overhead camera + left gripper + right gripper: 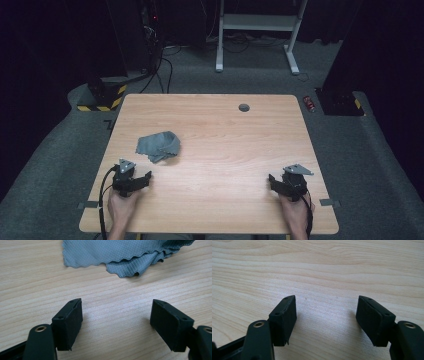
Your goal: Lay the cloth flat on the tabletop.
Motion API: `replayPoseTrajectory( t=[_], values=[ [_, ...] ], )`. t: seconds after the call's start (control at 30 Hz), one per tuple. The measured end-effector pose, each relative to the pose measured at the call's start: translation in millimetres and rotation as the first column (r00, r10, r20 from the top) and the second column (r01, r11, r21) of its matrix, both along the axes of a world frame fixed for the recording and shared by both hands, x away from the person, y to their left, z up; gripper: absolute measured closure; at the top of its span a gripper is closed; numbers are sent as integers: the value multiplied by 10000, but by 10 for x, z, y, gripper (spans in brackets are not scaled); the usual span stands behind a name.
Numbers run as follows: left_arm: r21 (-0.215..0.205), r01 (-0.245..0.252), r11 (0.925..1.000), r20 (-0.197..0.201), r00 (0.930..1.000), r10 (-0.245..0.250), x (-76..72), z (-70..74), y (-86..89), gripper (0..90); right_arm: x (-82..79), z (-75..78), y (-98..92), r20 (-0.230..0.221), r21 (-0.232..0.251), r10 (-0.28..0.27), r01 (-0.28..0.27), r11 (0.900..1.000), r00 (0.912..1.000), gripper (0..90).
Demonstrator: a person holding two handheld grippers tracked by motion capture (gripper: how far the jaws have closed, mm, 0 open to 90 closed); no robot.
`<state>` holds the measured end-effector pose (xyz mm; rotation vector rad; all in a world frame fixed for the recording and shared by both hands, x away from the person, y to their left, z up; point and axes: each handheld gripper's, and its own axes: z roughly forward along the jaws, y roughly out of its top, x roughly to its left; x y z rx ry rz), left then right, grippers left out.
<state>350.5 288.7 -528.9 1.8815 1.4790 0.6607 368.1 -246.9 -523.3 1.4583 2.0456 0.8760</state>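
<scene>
A crumpled grey cloth (159, 145) is seen on the left half of the wooden bench (220, 200), lying loosely folded with its scalloped edge turned over on itself. In the left gripper view the cloth (125, 255) is shown just ahead of the claw, with a strip of bare wood between its nearest fold and the jaw tips; it is not touched.

The left claw (142, 179) is held low at the near left of the bench, its jaws set wide apart with nothing but bench surface between them. The right claw (276, 183) is held at the near right, well apart from the cloth; its jaws are likewise spread wide over bare wood (324, 277), and nothing is gripped.

No container is to be seen on the bench. A small round grommet hole (244, 107) is set near the far edge. Beyond the bench, on the grey carpet, a white desk frame (260, 30), trailing cables (162, 70) and a yellow-and-black striped base (102, 97) are found. Nothing lies between the left claw and the cloth.
</scene>
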Motion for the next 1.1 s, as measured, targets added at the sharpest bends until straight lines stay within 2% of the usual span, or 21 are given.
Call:
replayPoseTrajectory(
  t=[0.53, 0.7, 0.87, 0.9, 0.97, 1.1],
  values=[
    [0, 33, 10000, -3, 10000, -33, -19, 2, -23, 271, 0, 1, -1, -19, 16, 2, -2, 10000, 10000, 324],
    [-17, 112, 9999, -42, 9999, -112, -14, 1, -31, 248, 1, 1, -2, -17, 10, 18, -18, 10000, 10000, 321],
    [-314, 248, 9992, -73, 9997, -250, 4, 12, -23, 257, 1, 1, -1, -22, 11, 35, -35, 10000, 10000, 320],
    [-534, 251, 9983, -97, 9996, -256, 5, 16, -20, 258, 1, 1, -1, -23, 11, 34, -34, 10000, 10000, 319],
    [-664, 239, 9975, -68, 9997, -244, 8, 18, -25, 261, 1, 1, -1, -23, 10, 36, -36, 10000, 10000, 318],
    [-601, 327, 9977, -27, 9995, -329, 31, 45, -52, 260, 1, 1, -1, -26, 12, 44, -44, 10000, 10000, 317]
  ],
)
